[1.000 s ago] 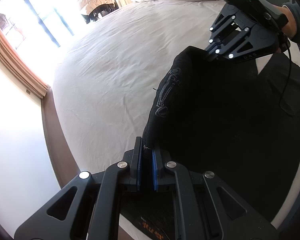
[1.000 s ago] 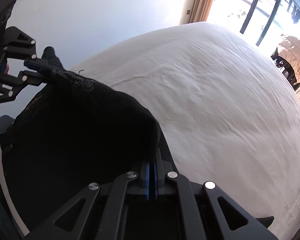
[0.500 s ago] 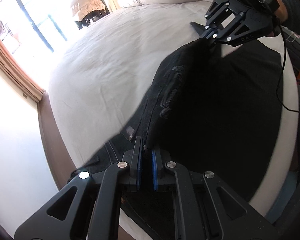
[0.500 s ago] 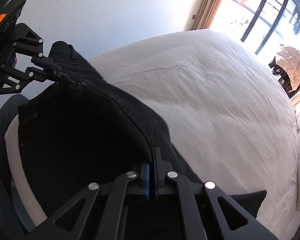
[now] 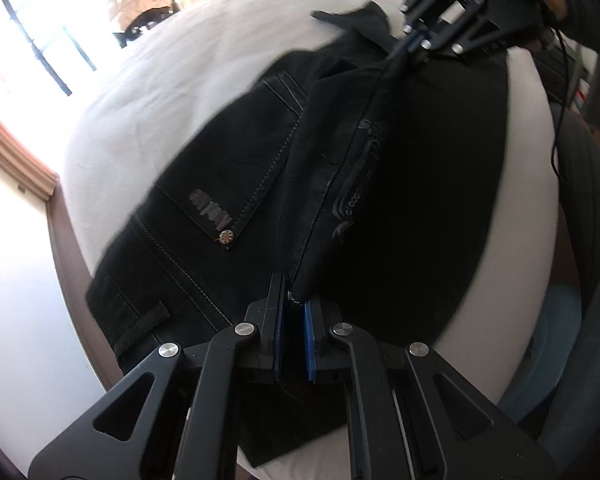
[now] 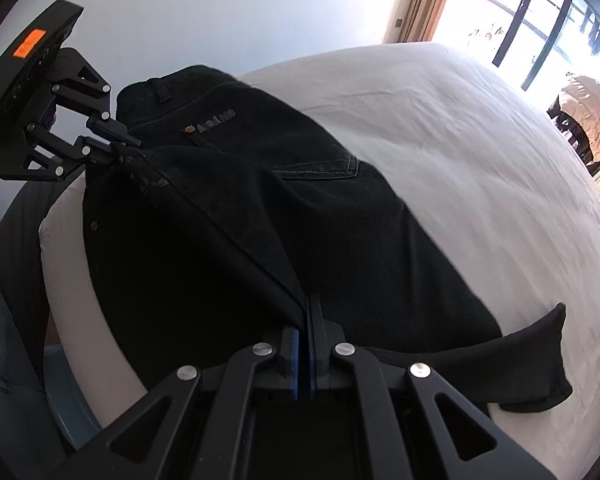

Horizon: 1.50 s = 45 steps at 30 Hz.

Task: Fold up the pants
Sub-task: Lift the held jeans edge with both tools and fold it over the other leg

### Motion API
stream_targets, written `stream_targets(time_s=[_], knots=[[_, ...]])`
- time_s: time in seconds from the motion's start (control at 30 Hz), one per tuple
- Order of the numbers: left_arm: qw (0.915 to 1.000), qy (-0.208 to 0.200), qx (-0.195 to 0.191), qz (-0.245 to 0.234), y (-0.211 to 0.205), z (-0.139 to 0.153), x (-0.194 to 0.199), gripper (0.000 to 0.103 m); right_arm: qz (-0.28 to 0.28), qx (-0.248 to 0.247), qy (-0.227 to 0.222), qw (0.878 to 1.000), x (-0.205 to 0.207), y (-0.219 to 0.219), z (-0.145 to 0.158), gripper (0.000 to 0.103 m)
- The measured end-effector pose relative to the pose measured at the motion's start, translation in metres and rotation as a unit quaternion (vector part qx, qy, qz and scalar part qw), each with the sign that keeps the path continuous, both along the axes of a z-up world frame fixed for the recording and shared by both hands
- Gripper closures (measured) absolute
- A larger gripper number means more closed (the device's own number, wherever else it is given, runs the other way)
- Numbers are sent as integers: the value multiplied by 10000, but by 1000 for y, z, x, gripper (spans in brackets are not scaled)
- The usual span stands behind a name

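Both grippers are clenched on one folded edge of the black pants [image 5: 228,184], stretching it taut so the upper layer drapes evenly over the bed [image 6: 440,128]. The left gripper [image 5: 294,300] sits at 6 o'clock; the right gripper [image 5: 410,46], probably tilted downward, at 1 o'clock

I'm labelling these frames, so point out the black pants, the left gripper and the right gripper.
black pants [image 6: 300,184]: right wrist view, fabric below the back pocket.
left gripper [image 5: 291,316]: left wrist view, between its fingertips, clamped on the pants edge.
right gripper [image 6: 305,322]: right wrist view, between its fingertips.
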State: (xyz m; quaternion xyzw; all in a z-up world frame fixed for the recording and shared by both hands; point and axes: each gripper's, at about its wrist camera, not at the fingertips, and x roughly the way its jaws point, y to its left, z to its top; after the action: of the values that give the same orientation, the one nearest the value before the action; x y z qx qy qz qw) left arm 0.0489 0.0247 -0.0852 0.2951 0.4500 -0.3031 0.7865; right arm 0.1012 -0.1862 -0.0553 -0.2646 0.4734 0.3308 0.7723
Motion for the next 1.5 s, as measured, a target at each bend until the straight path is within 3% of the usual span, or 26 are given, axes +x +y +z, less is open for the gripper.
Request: stream_targets(time_s=[0.17,0.4,0.63,0.87,1.03,1.5], knots=[[9987,-55,374,-344,-9,-22,-23,96,11,-216,-73,9997,-24,4,-23,99],[9977,-88,392,-552,-7,-32,-24,96,-95,-401,-278,9988,-58,8,-48,99],[9925,-280,626,-1017,-17,-40,-56,96,-208,-616,-558,9963,-83,11,-62,99],[9928,-255,659,-964,-19,-44,-64,96,-275,-660,-643,9954,-106,16,-68,99],[9911,-362,780,-1020,-23,-49,-67,96,-321,-692,-633,9951,-89,23,-78,99],[9938,-374,599,-858,-5,-47,-72,96,-435,-675,-702,9943,-107,15,-91,98]])
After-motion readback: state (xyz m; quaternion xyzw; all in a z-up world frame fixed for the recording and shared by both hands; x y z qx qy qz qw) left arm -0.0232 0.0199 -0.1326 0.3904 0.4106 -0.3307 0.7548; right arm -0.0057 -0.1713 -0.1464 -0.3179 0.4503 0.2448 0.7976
